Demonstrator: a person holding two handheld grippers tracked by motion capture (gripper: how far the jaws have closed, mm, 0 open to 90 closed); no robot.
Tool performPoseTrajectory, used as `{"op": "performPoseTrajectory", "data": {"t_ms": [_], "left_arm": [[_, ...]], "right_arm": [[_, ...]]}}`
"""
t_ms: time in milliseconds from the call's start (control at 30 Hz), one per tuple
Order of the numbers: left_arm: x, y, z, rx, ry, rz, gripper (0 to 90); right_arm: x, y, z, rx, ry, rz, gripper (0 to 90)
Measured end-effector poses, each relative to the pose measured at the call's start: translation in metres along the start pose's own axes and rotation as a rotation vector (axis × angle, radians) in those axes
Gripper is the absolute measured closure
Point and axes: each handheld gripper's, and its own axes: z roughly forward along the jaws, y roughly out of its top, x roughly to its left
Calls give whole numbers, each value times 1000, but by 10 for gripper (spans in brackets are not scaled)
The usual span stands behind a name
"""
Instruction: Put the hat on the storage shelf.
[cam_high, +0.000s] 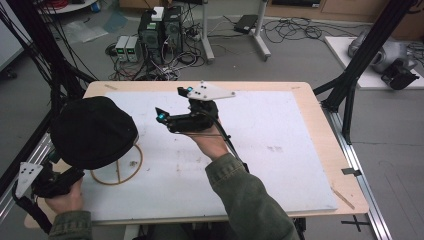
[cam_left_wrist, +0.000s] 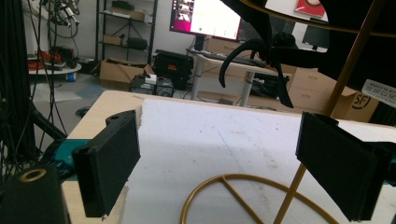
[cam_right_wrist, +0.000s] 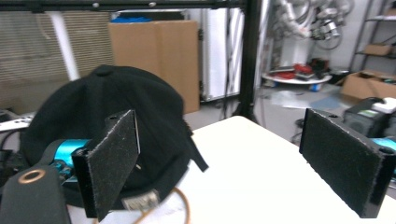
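Note:
A black cap (cam_high: 92, 130) rests on a gold wire stand (cam_high: 139, 165) at the table's left side. My left gripper (cam_high: 67, 176) sits low at the front left corner, partly under the cap's brim. In the left gripper view it (cam_left_wrist: 233, 172) is open, with the stand's ring base (cam_left_wrist: 224, 179) and stem between the jaws and the cap (cam_left_wrist: 359, 42) overhead. My right gripper (cam_high: 171, 102) is held above the table's middle, open and holding nothing. In the right gripper view it (cam_right_wrist: 233, 163) faces the cap (cam_right_wrist: 107, 102), which lies behind its left jaw.
A white mat (cam_high: 280, 150) covers most of the wooden table (cam_high: 320, 115). Black frame posts (cam_high: 362, 55) stand at the right and left edges. Computers and cables (cam_high: 160, 35) lie on the floor beyond the far edge.

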Motion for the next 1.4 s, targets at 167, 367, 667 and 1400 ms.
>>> {"op": "performPoseTrajectory", "data": {"t_ms": [167,367,667,1400], "left_arm": [[0,0,0,-3,2,-8,138],[0,0,1,0,-1,-3,139],[-1,0,2,2,-4,-7,139],[-2,-1,0,2,-4,-9,139]], "right_arm": [[-10,-5,-17,-2,-43,7,115],[-22,-16,-43,-17,-109,-3,115],[-48,-41,-90,-28,-248,1,115],[-86,-102,-176,-73,-461,37,115]]}}
